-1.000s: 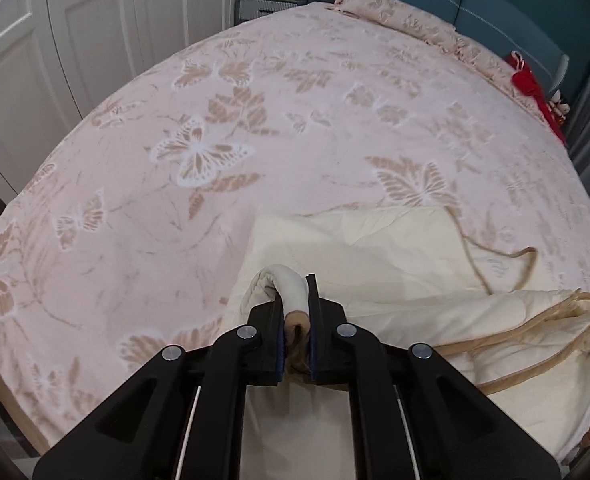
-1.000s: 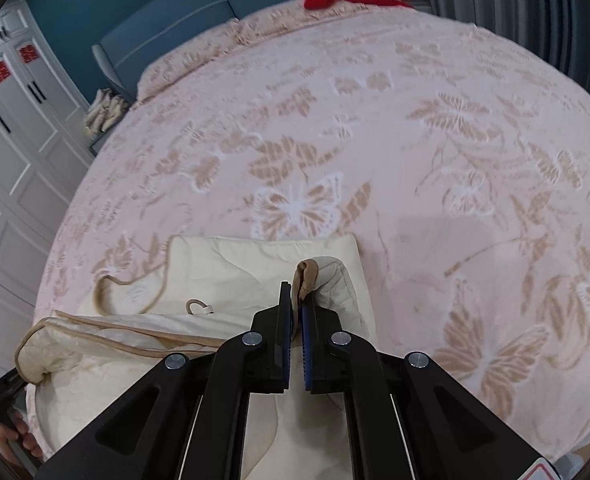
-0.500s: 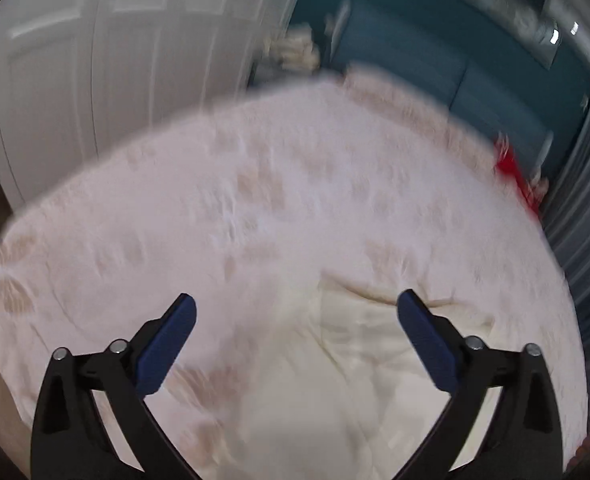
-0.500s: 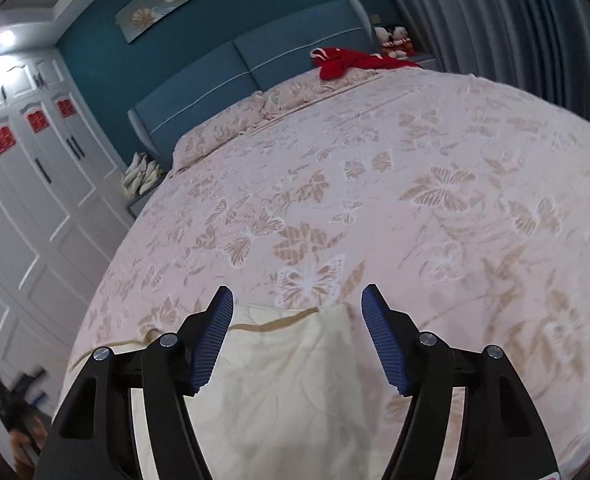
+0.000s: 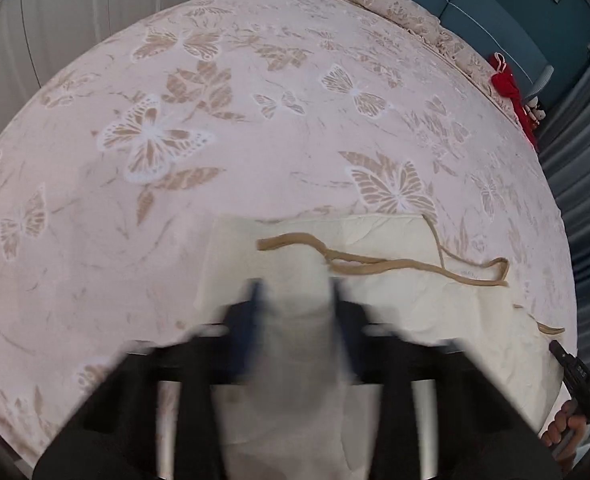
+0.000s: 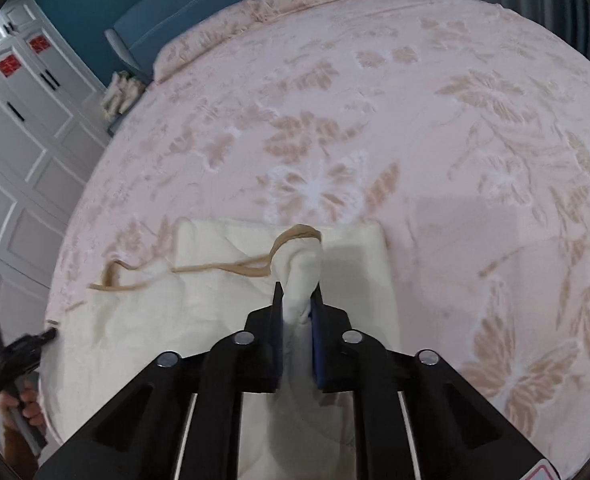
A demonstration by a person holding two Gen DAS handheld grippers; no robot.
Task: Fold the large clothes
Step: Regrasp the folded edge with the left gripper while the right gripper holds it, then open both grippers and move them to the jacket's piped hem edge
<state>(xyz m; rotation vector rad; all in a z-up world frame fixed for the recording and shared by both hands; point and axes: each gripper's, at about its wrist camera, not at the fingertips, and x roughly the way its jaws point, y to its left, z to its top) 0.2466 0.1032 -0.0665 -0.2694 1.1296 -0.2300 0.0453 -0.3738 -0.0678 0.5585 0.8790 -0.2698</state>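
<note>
Both grippers' jaws around cream garment

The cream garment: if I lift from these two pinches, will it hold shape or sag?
Probably sag: the cream garment bunches into a soft peak in the right gripper and lies wrinkled on the bed. Its tan trim snakes loosely, suggesting floppy edges. The left gripper is blurred; its grip is unclear.

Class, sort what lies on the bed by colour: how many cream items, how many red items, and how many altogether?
Cream: 1, the tan-trimmed cream garment, pinched by the right gripper
Red: 1, the red cloth by the headboard
Total: 2
</note>
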